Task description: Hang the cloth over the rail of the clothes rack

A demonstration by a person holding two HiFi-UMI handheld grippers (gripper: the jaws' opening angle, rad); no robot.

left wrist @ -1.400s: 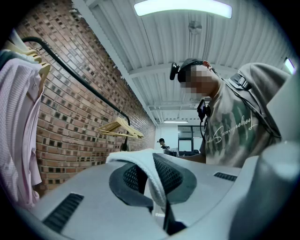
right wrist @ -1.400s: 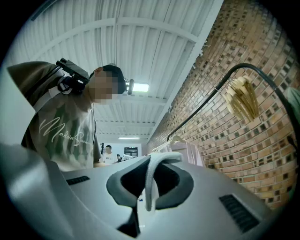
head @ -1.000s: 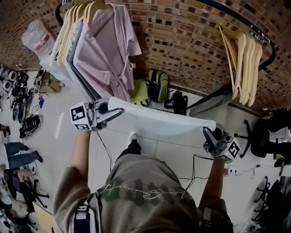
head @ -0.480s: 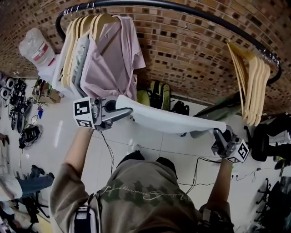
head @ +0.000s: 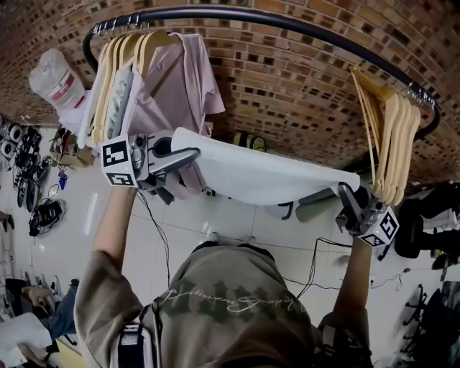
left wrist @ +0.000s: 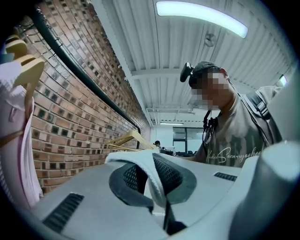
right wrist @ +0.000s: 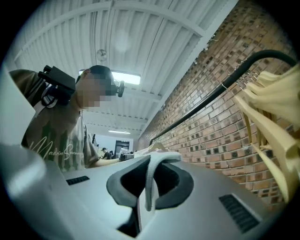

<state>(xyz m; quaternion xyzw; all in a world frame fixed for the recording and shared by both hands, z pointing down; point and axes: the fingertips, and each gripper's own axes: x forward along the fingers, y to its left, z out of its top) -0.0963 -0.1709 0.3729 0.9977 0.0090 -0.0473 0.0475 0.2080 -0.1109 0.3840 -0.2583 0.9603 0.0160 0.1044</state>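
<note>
A white cloth [head: 262, 175] is stretched flat between my two grippers, held below the black rail [head: 237, 14] of the clothes rack. My left gripper [head: 188, 153] is shut on the cloth's left corner; the white hem [left wrist: 151, 176] is pinched between its jaws. My right gripper [head: 344, 192] is shut on the right corner, where a fold of the cloth [right wrist: 152, 180] sticks up from the closed jaws. The rail [left wrist: 70, 65] runs along the brick wall above, also seen in the right gripper view [right wrist: 220, 89].
A pink robe [head: 180, 86] and several wooden hangers [head: 115, 65] hang at the rail's left end. More empty wooden hangers [head: 392, 136] hang at its right end. The brick wall [head: 287, 79] is behind. Bags, cables and chairs lie on the floor below.
Both grippers have risen with the cloth stretched between them, moving toward the rail. The cloth now sits higher against the brick wall, near the hanging robe.
</note>
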